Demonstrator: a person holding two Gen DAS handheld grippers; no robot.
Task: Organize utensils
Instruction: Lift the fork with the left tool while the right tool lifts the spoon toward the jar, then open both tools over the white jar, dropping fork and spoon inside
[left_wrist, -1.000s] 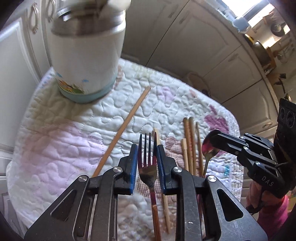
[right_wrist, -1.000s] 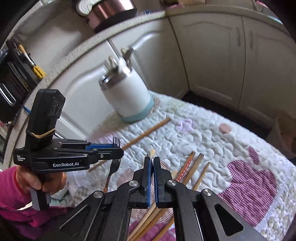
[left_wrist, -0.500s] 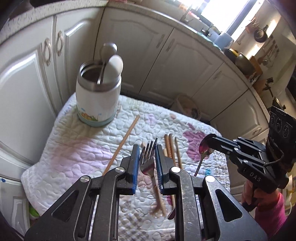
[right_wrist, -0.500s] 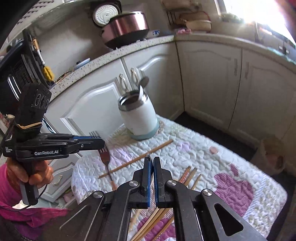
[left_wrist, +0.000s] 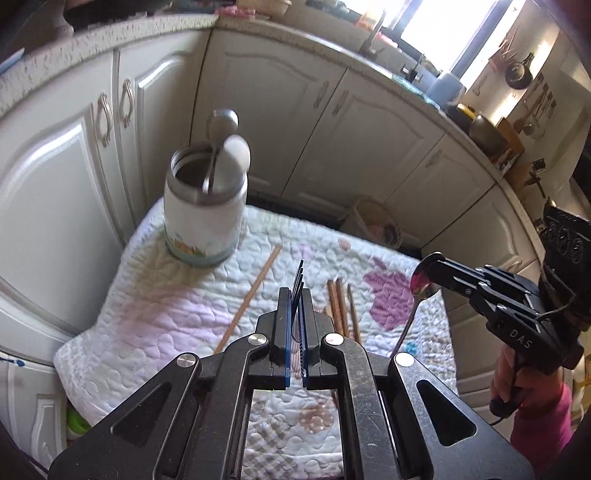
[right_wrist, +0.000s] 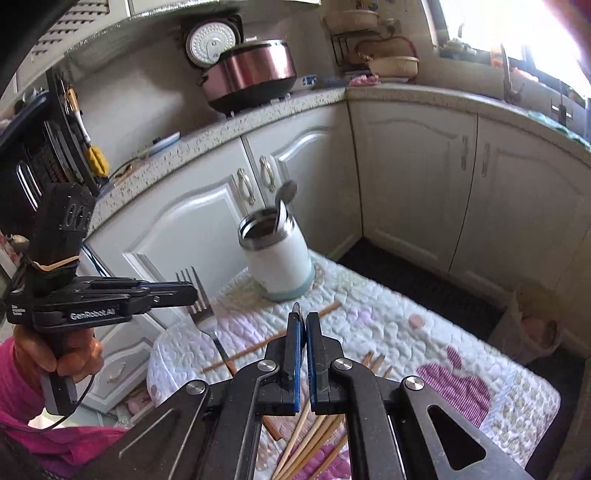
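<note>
Left wrist: fork (left_wrist: 297, 282) in left tool (left_wrist: 294, 314), seemingly above quilt (left_wrist: 155, 310) edge.

A quilted mat (left_wrist: 155, 310) carries a white canister (left_wrist: 204, 218) and loose chopsticks (left_wrist: 341, 310).

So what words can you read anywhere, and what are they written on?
"GenRobot.AI": white print on the side of the left gripper, which holds a fork.
"DAS": on the side of the right gripper, which holds a spoon.
Small white print left of "GenRobot.AI": too small to read.
The cup has a picture band; no words readable.
</note>
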